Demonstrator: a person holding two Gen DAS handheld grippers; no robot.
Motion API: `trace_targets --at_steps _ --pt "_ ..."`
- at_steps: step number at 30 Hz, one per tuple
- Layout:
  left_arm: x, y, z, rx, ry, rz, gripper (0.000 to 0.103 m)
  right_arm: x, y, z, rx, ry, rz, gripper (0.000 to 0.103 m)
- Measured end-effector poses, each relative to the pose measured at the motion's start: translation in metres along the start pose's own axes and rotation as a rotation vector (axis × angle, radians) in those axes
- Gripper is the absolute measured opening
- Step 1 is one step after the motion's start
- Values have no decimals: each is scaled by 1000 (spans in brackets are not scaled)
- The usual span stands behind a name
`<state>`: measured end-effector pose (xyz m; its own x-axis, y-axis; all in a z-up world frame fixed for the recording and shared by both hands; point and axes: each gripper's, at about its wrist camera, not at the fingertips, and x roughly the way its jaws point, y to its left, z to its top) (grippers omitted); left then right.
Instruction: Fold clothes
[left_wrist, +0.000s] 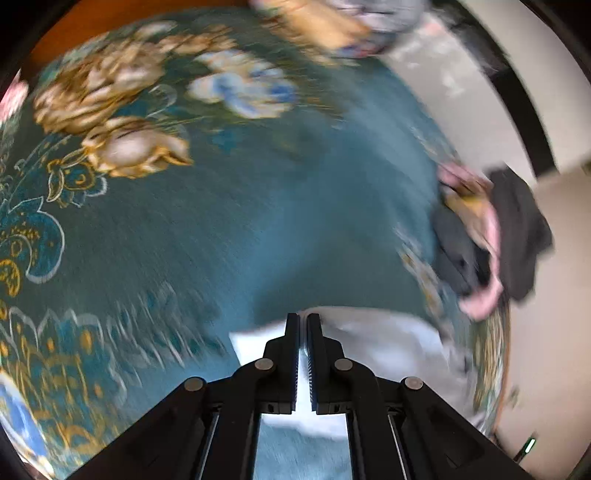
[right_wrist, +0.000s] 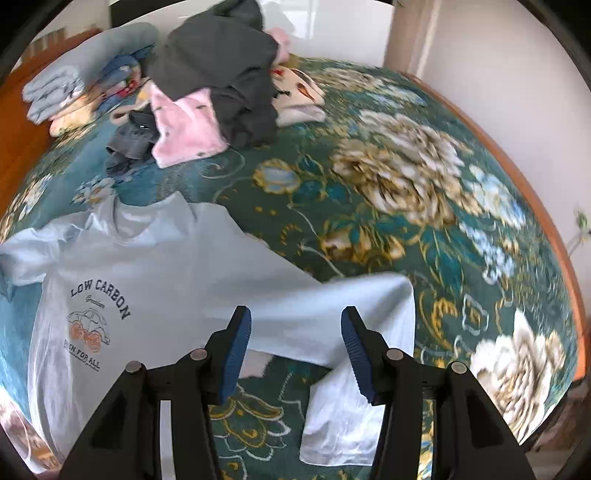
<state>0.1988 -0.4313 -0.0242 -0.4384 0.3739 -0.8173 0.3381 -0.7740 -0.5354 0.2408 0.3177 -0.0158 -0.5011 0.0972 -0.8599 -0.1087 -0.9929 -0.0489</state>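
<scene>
A pale blue-white T-shirt printed "LOW CARBON" lies spread on a teal floral bedspread, one sleeve stretched toward the right. My right gripper hovers just over that sleeve, jaws open, blue pads apart and gripping nothing. In the blurred left wrist view, my left gripper is shut on an edge of the T-shirt, with pale cloth pinched between the black fingers.
A heap of unfolded clothes, dark grey and pink, sits at the far side of the bed. Folded items are stacked at the far left. The same heap shows at right in the left wrist view. A wooden bed edge borders the right.
</scene>
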Motion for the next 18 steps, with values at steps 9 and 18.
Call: trace_targets --at_steps 9,18 --pt "51 39 38 -235 2 85 4 -4 -59 -48 240 10 22 52" --pt "-14 3 1 -140 -168 67 22 2 -129 -124 565 113 127 61"
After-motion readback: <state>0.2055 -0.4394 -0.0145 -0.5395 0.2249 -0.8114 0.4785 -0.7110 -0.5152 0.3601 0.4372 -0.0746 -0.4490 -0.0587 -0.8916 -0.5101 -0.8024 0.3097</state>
